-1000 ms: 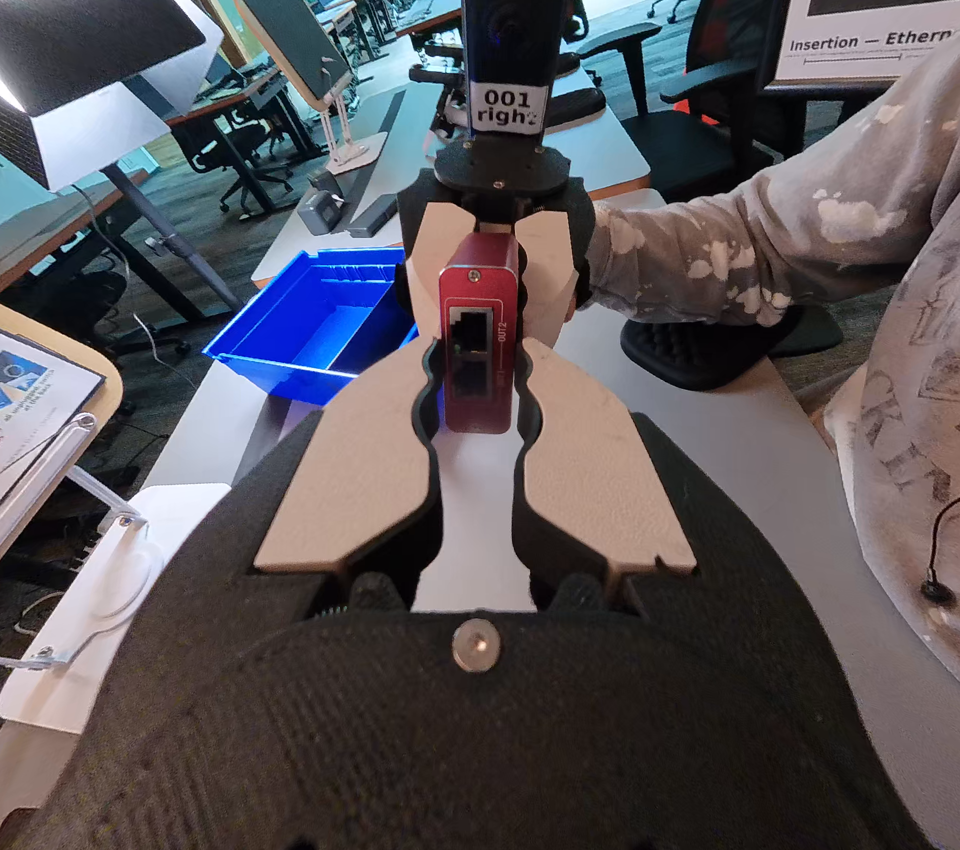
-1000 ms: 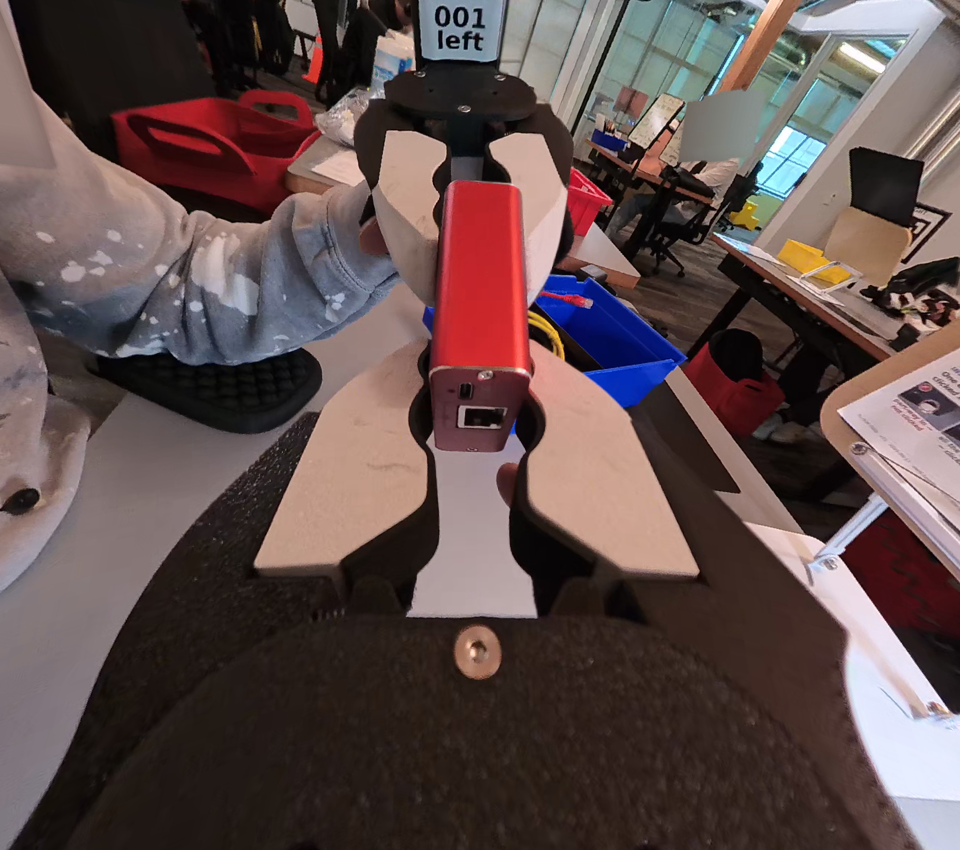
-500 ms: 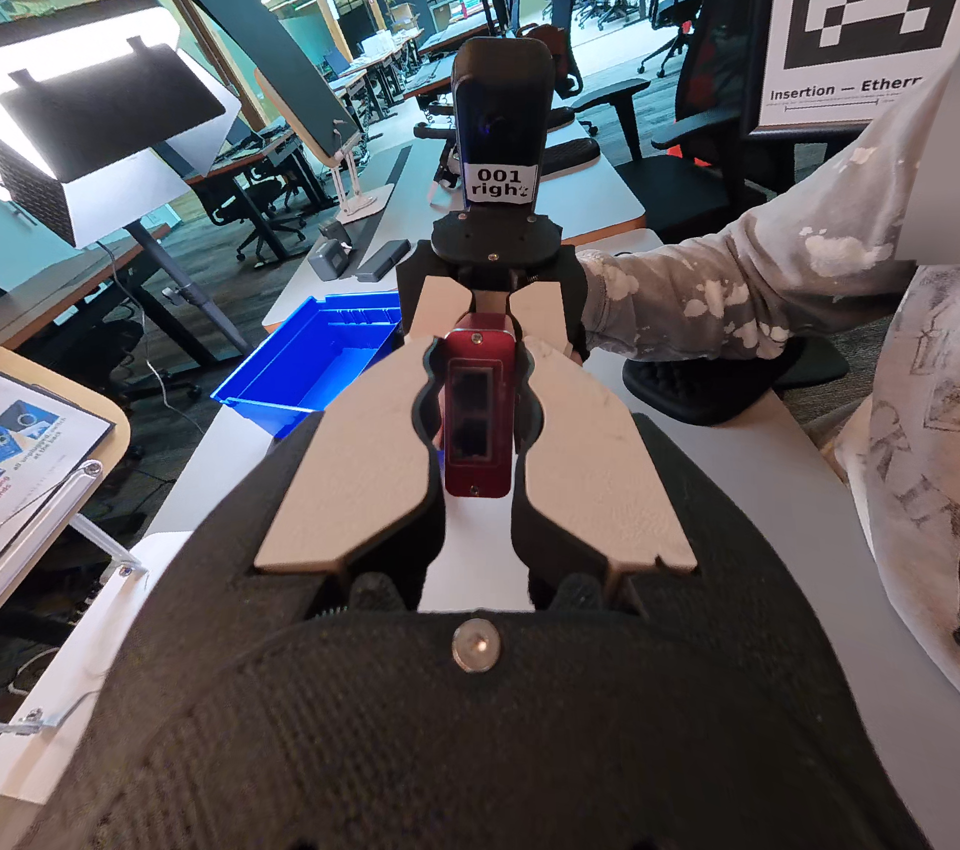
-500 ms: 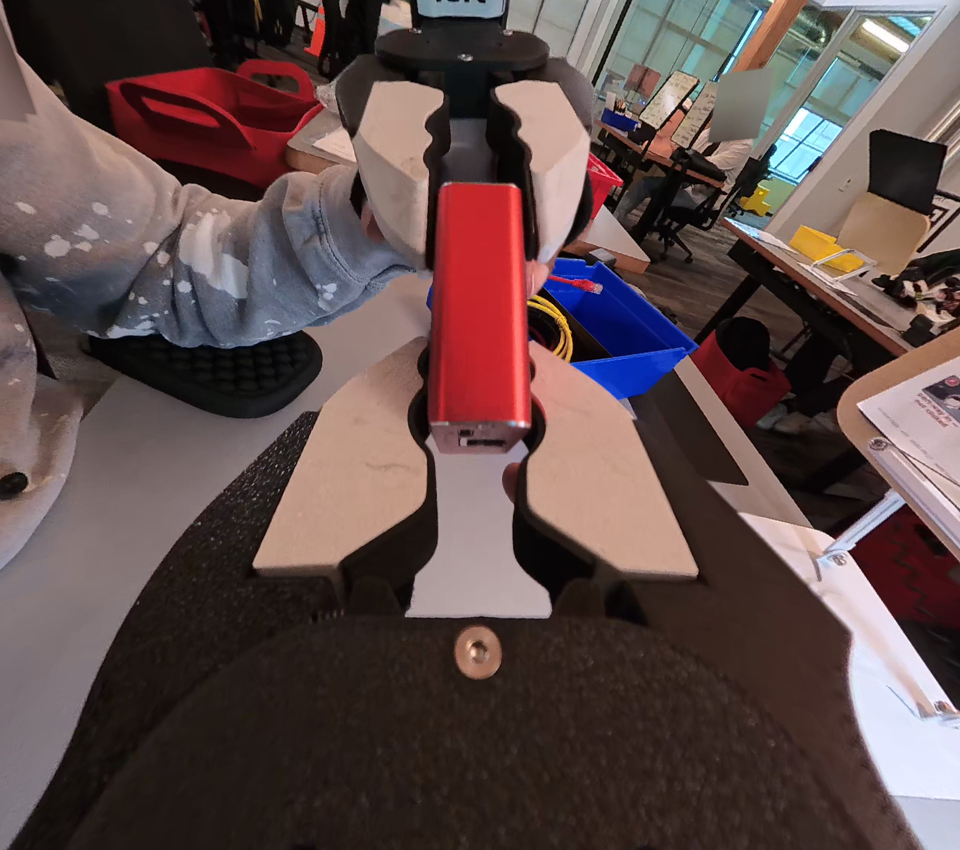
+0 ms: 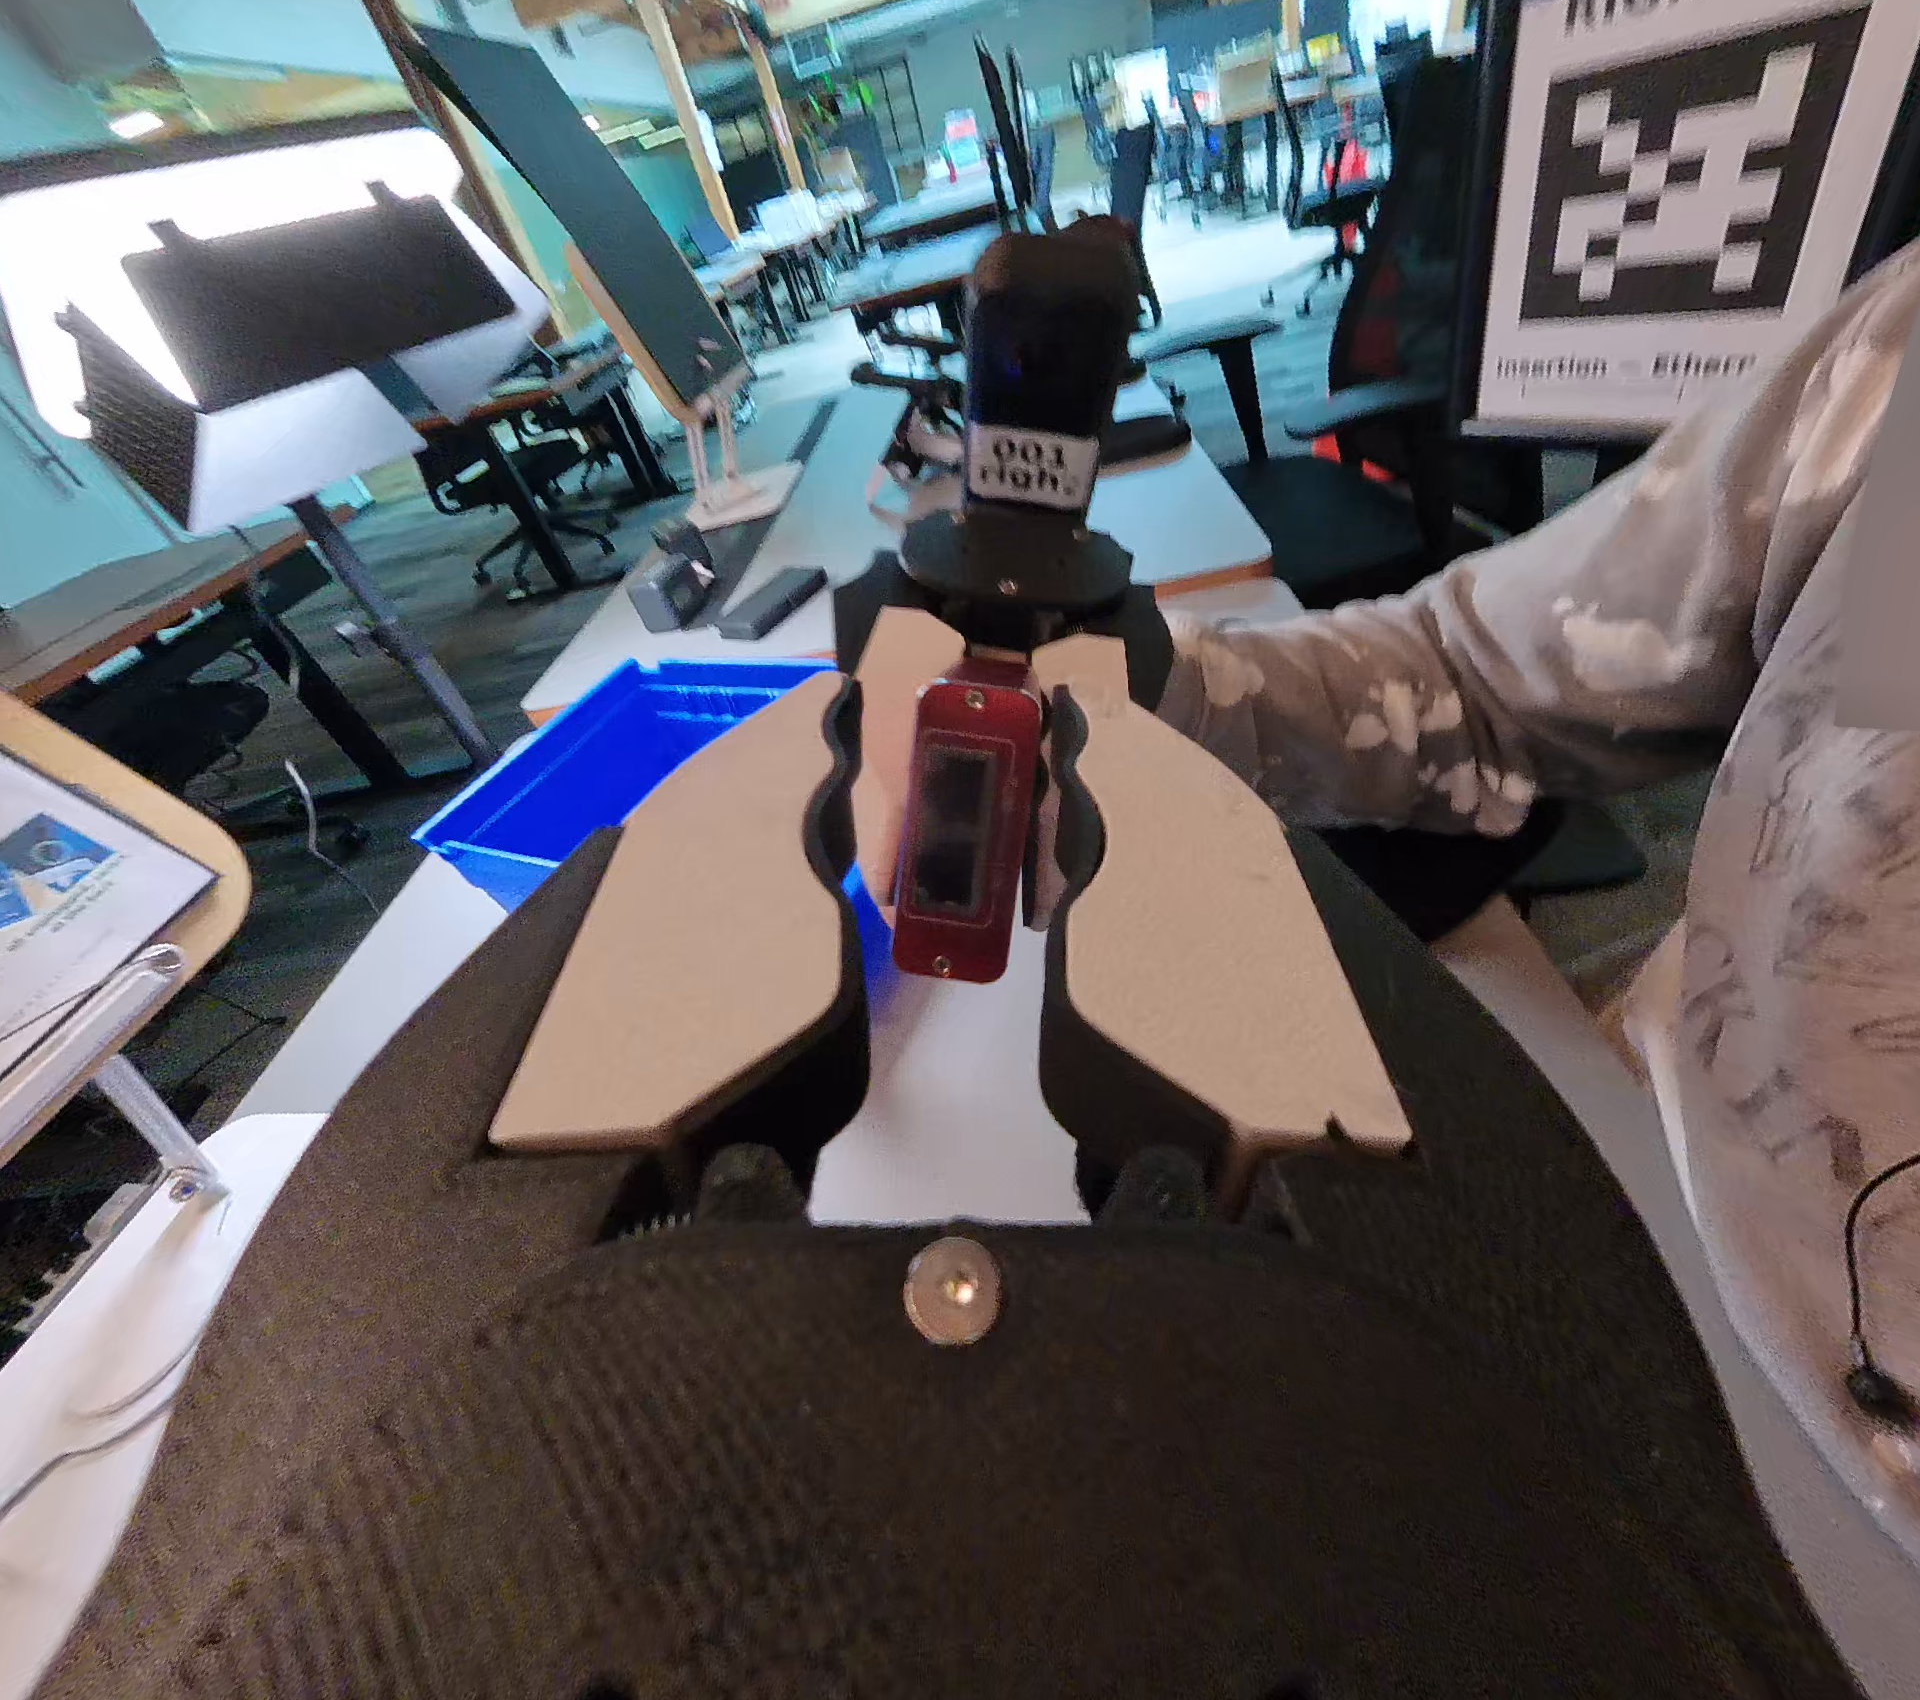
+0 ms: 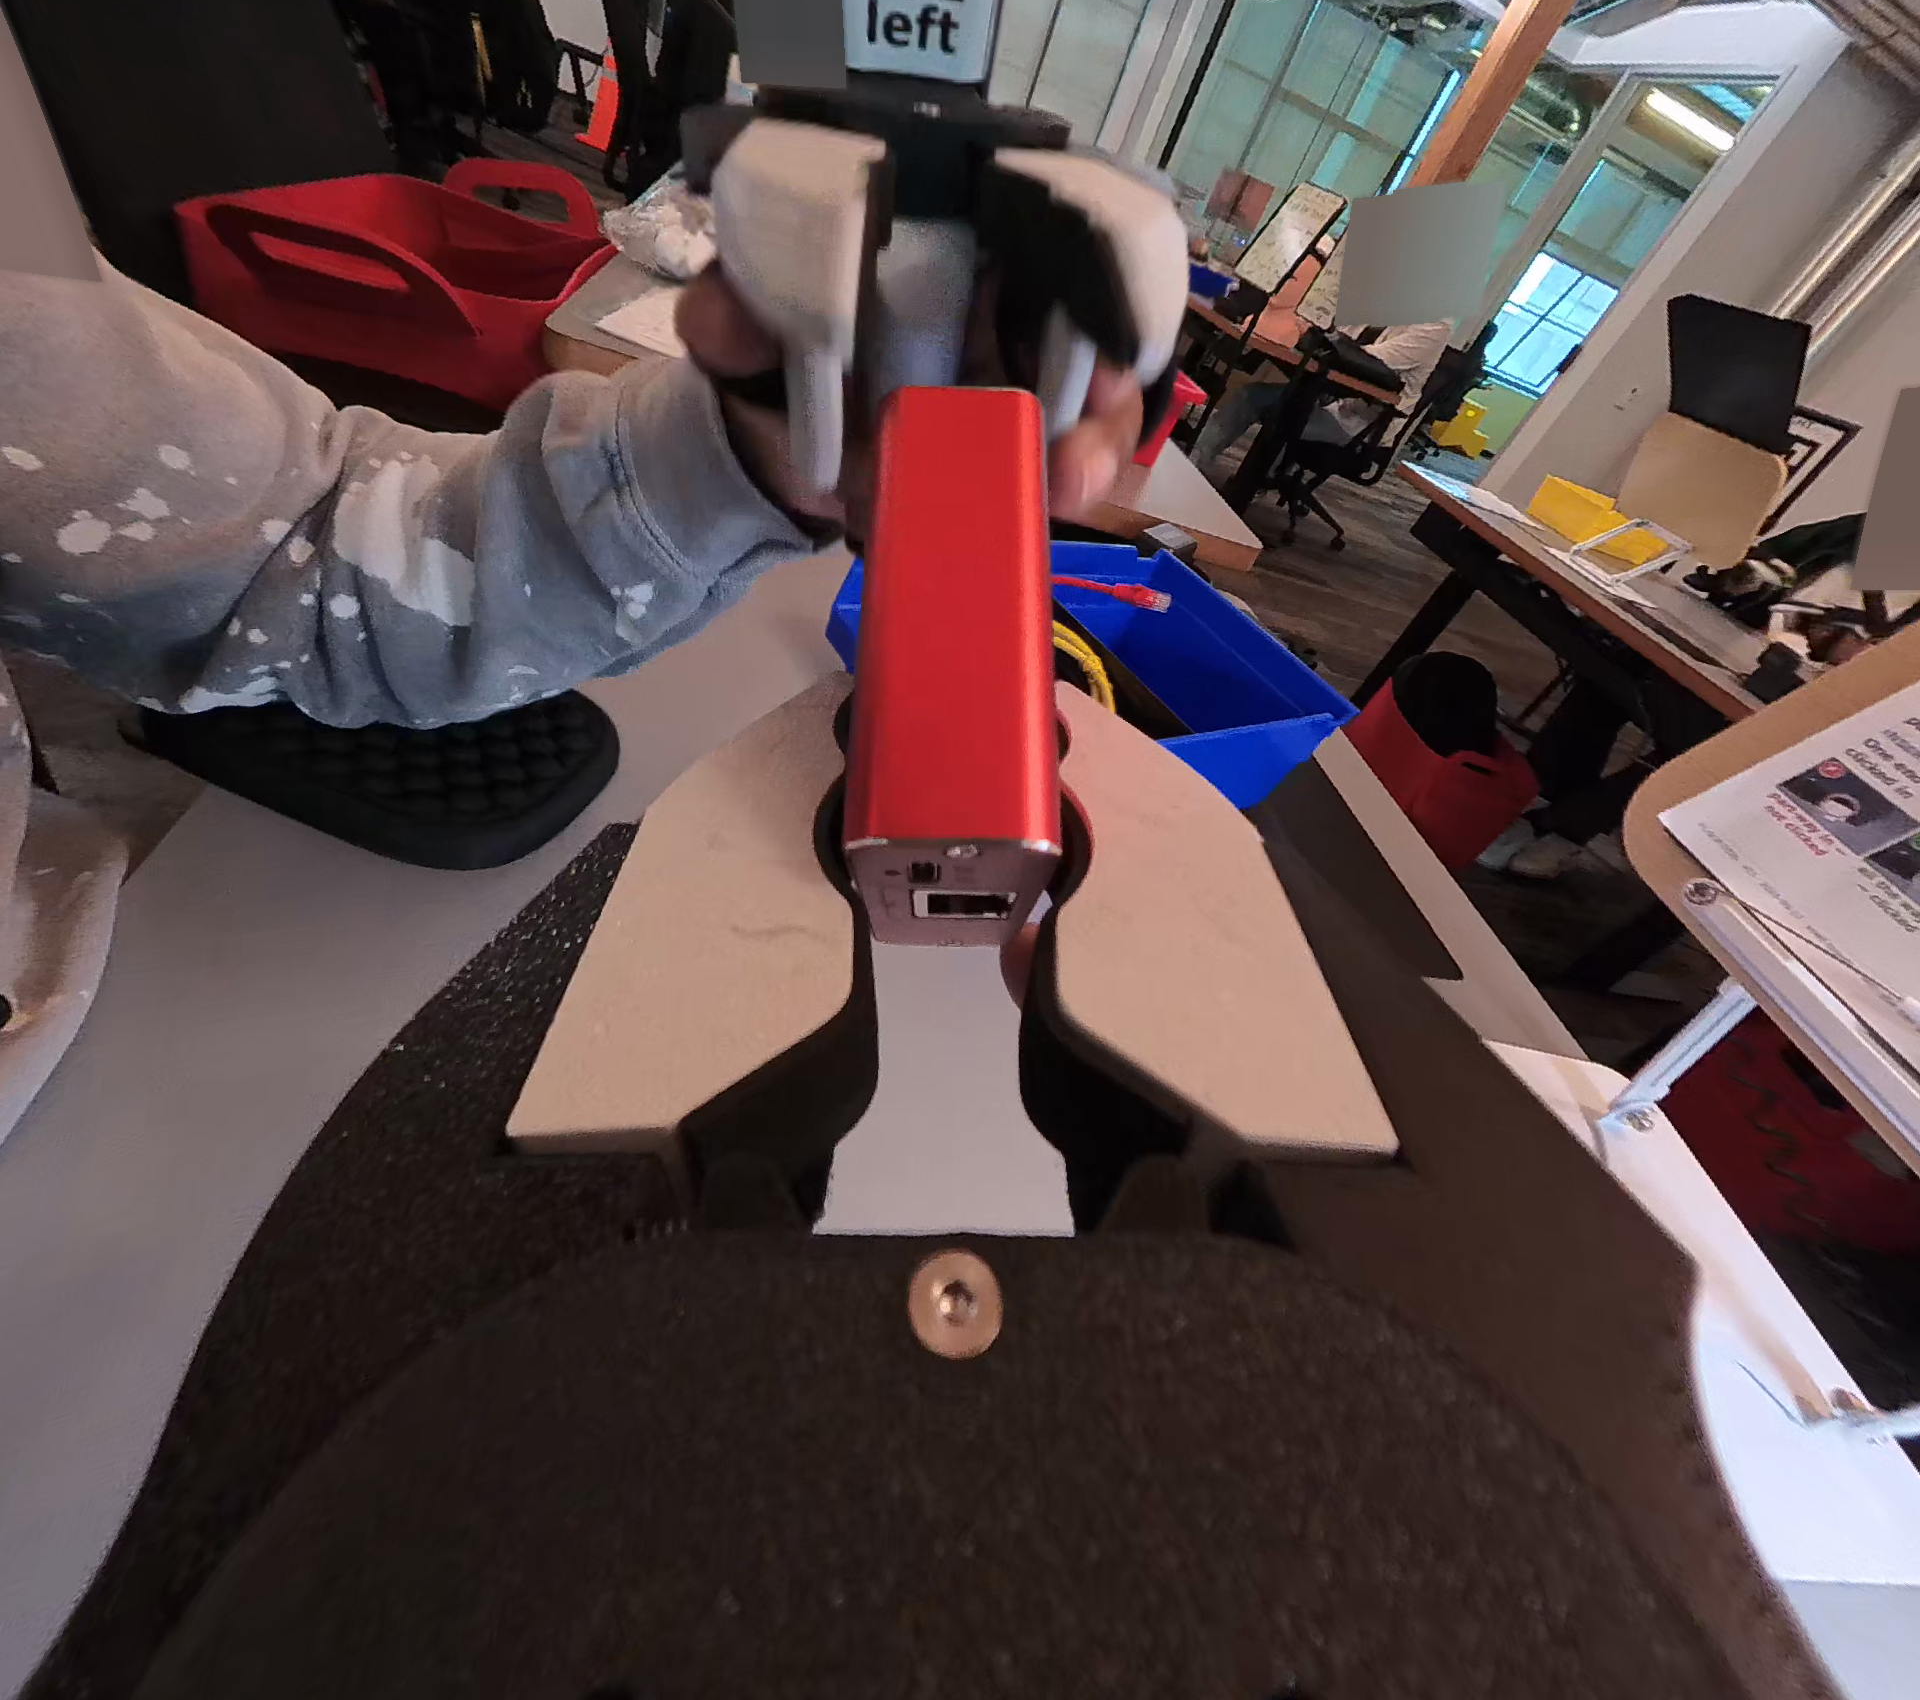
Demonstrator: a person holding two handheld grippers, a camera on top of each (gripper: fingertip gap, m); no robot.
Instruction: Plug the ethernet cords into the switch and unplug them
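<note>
A red metal switch (image 6: 951, 611) is held level above the white table. My right gripper (image 6: 951, 715) is shut on its near end, whose face has one port. My left gripper (image 5: 951, 715) is open; its fingers stand apart on either side of the switch's two-port end (image 5: 961, 829) with gaps showing. In the right wrist view the left gripper (image 6: 935, 279) sits just beyond and above that far end, blurred. A red ethernet cord (image 6: 1117, 590) and a yellow one (image 6: 1081, 663) lie in a blue bin (image 6: 1226, 715). No cord is in the switch.
The blue bin (image 5: 582, 777) stands on the white table's edge. A black ridged pad (image 6: 416, 767) lies under the person's sleeve. A red basket (image 6: 395, 268) is behind. A clipboard with printed sheets (image 6: 1818, 819) and a marker board (image 5: 1683, 164) flank the table.
My left gripper has opened and drawn back off the switch's two-port end. My right gripper keeps its hold, and the switch now rests in it alone.
</note>
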